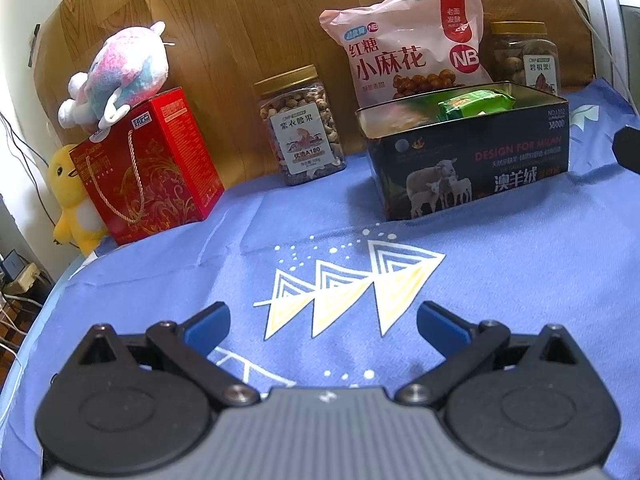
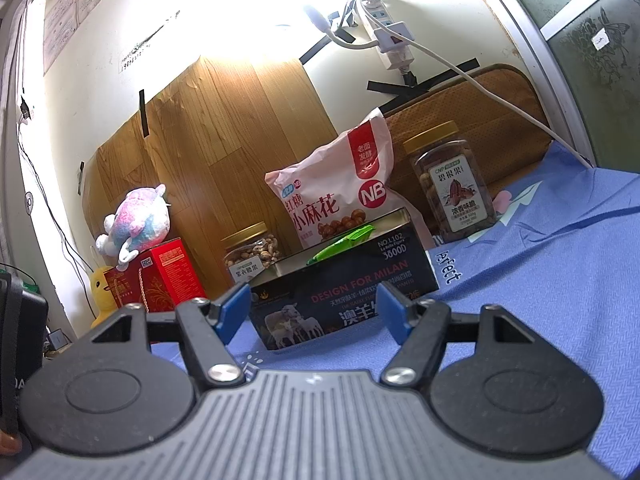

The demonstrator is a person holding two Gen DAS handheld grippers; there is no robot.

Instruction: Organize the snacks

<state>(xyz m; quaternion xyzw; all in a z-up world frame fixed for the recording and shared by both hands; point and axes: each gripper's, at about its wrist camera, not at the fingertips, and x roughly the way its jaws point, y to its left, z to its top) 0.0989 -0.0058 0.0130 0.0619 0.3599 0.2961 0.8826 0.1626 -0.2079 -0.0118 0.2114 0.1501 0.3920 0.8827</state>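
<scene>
Blue cloth (image 1: 520, 280): tin (image 1: 476, 168) "DESIGN FOR MILAN", pink bag (image 1: 404, 52) "NB".

You see a blue cloth (image 1: 520, 280) covering the surface, printed with white and yellow triangles (image 1: 352, 284) and small white dots. At the far left a pink and blue plush toy (image 1: 120, 72) lies on top of a red gift box (image 1: 152, 168) with a cord handle, and a yellow plush duck (image 1: 72, 196) stands pressed against the box's left side. Behind them a wood-grain board (image 2: 224, 136) leans on the pale wall, held with strips of black tape (image 2: 143, 114). To the right, a brown padded cushion (image 2: 480, 120) stands against the wall. Above it, a white power strip (image 2: 386, 32) hangs with a white cable (image 2: 500, 100) running down toward the cloth.
</scene>
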